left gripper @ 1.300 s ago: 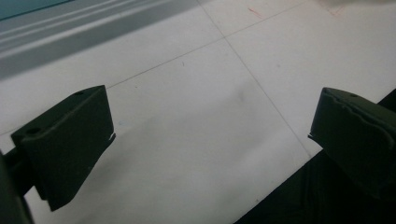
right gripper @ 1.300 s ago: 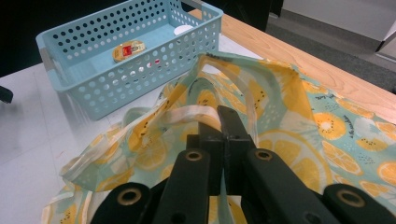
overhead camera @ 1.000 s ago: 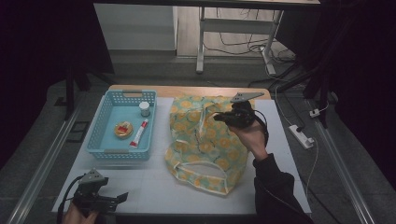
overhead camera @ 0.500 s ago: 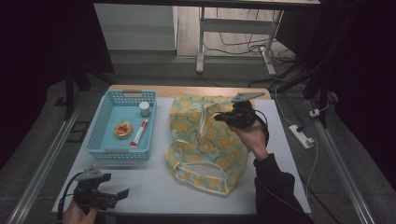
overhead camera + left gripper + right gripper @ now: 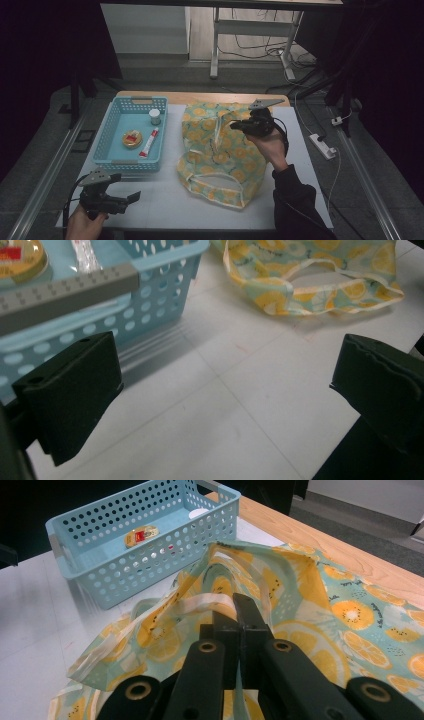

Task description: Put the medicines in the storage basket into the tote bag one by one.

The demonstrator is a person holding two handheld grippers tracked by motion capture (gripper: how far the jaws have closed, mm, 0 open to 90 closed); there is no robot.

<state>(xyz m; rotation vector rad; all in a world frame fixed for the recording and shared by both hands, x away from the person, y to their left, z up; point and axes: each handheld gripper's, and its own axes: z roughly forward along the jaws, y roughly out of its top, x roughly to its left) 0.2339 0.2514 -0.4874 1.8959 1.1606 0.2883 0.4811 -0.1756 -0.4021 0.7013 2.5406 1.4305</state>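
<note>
High view: we see the yellow-and-teal lemon-print fabric bag (image 5: 220,150) mid-desk (image 5: 160,205), beside the perforated light-blue plastic basket (image 5: 112,142). Left gripper view: left hand-held gripper (image 5: 225,390) jaws apart, empty. Right gripper view: right hand-held gripper (image 5: 239,611) clamped on bag fabric.

The high view is dim, its surroundings nearly black around the pale table (image 5: 200,210), which catches soft overhead light. The blue basket (image 5: 165,295) throws a faint ribbed shadow onto the table just beside it. Near the camera, the left gripper's black pads (image 5: 70,390) look soft and blurred.
</note>
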